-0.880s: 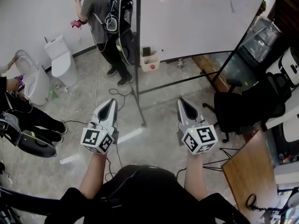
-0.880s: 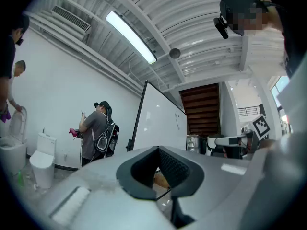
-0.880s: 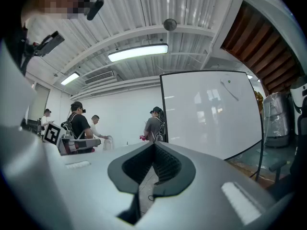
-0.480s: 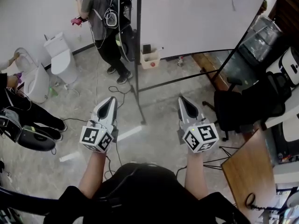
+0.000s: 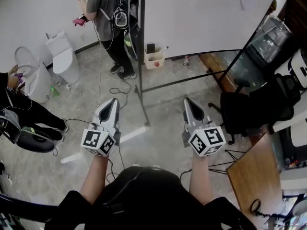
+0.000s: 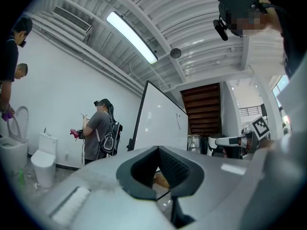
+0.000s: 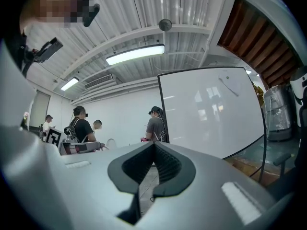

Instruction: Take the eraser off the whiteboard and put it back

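Observation:
The whiteboard (image 5: 201,18) stands on its frame ahead of me, its face bare but for a small mark near the top right. A small dark block (image 5: 150,48), perhaps the eraser, sits at the board's lower left corner above a beige box (image 5: 154,60). My left gripper (image 5: 113,104) and right gripper (image 5: 188,103) are held side by side at waist height, pointing at the board and well short of it. Both are shut with nothing between the jaws. The board also shows in the left gripper view (image 6: 163,119) and the right gripper view (image 7: 211,109), beyond the closed tips (image 6: 158,147) (image 7: 154,143).
A person with a backpack (image 5: 108,13) stands left of the board near a white toilet (image 5: 62,56). Cables (image 5: 120,92) trail on the floor by the stand's foot (image 5: 144,123). A black office chair (image 5: 244,111) and a wooden table (image 5: 254,176) are on the right.
Both grippers keep their place and stay shut. The person with the backpack has shifted a little to the right in the head view.

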Tool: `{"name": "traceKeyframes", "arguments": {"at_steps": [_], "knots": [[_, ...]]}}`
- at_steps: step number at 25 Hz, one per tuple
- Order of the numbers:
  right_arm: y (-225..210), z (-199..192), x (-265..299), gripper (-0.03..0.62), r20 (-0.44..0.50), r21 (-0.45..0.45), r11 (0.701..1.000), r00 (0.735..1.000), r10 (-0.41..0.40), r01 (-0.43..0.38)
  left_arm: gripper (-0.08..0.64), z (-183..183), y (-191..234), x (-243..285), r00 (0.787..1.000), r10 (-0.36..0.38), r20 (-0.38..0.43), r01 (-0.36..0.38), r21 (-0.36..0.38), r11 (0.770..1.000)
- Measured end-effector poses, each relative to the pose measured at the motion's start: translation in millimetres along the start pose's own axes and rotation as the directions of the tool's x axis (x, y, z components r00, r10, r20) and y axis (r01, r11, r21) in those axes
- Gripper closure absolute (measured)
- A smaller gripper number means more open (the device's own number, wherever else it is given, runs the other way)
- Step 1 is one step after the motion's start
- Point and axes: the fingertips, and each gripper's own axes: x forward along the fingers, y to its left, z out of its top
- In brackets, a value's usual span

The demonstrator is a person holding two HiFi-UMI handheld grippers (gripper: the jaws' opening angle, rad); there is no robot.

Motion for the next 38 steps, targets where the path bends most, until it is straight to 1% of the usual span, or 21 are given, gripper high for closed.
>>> {"name": "traceKeyframes", "arguments": {"at_steps": [3,10,17,24,30,33,38], "knots": [[-5,-1,-1,0.583,0.001,0.012,1.000,1.000,0.007,-0.007,0.555,-1,-4,2,1.000,0.005,-0.005,-0.005,0.001,1.000],[-17,-6,-6,0.583,-0.016,0.008,1.000,0.999,0.029,-0.029,0.555,-10,-19,7,1.000,0.016,-0.015,-0.016,0.003,1.000],[-33,-8,-16,0.583,-0.012,0.026,0.998,0.998,0.060,-0.059,0.555,-19,-40,11,0.999,0.036,-0.027,-0.036,0.004,0.999],[-45,-12,-24,0.583,-0.022,0.024,0.996,0.996,0.090,-0.089,0.555,-27,-53,10,0.997,0.065,-0.030,-0.065,0.002,0.998],[-53,-13,-20,0.583,-0.022,0.032,0.994,0.994,0.104,-0.103,0.555,-30,-55,17,0.996,0.074,-0.039,-0.074,0.003,0.997],[-54,-15,-14,0.583,-0.021,0.030,0.993,0.993,0.115,-0.115,0.555,-32,-51,23,0.996,0.080,-0.040,-0.080,0.005,0.997],[-61,-17,7,0.583,-0.021,0.022,0.994,0.994,0.107,-0.107,0.555,-35,-38,41,0.997,0.067,-0.038,-0.067,0.002,0.998]]}}
